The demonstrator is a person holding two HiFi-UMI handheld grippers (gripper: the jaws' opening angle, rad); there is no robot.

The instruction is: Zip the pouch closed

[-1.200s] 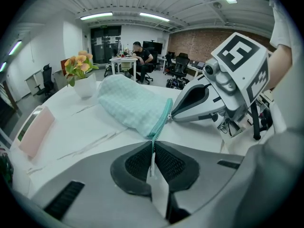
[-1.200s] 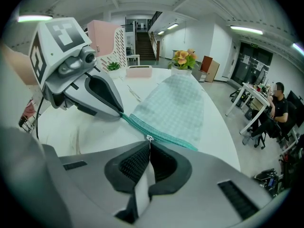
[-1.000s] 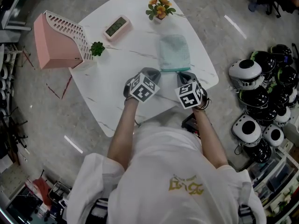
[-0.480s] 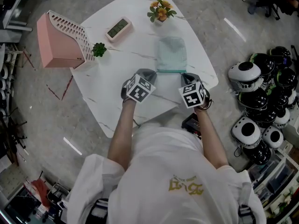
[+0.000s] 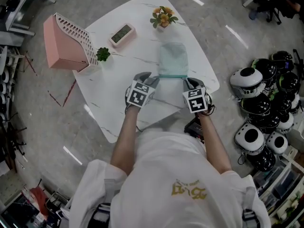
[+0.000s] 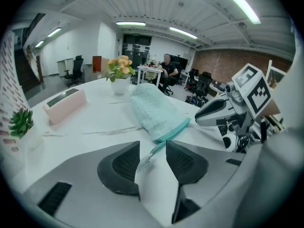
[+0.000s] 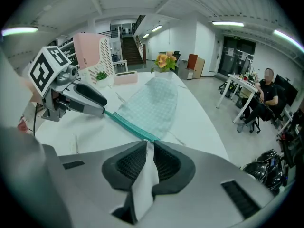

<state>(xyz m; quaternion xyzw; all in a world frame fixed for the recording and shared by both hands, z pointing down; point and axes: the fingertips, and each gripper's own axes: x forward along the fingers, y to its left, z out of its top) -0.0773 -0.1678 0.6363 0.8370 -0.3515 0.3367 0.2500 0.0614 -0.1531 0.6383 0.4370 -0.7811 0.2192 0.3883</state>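
Note:
A pale teal pouch [image 5: 173, 58] lies flat on the white table [image 5: 118, 89], its teal zipper [image 5: 172, 76] along the near edge. My left gripper [image 5: 149, 79] is at the zipper's left end. Its jaws are opening, and the zipper's pull tab [image 6: 145, 159] lies loose between the pads [image 6: 124, 163], untouched. My right gripper [image 5: 189, 82] is at the right end. Its jaws are opening by a narrow gap, with the pouch's corner [image 7: 151, 137] just at the tips. In the left gripper view [image 6: 152, 145] the pouch [image 6: 154, 110] lies ahead; in the right gripper view [image 7: 150, 145] the zipper [image 7: 128, 125] runs left.
A pink slotted rack [image 5: 66, 44], a small green plant [image 5: 102, 54], a pink clock [image 5: 121, 33] and a flower pot [image 5: 163, 18] stand on the table's far side. Several helmets [image 5: 259, 99] lie on the floor at the right. The table edge is just below the grippers.
The left gripper has rolled and shifted slightly at the zipper's left end. The right gripper has stayed at the right end, and the pouch lies where it was.

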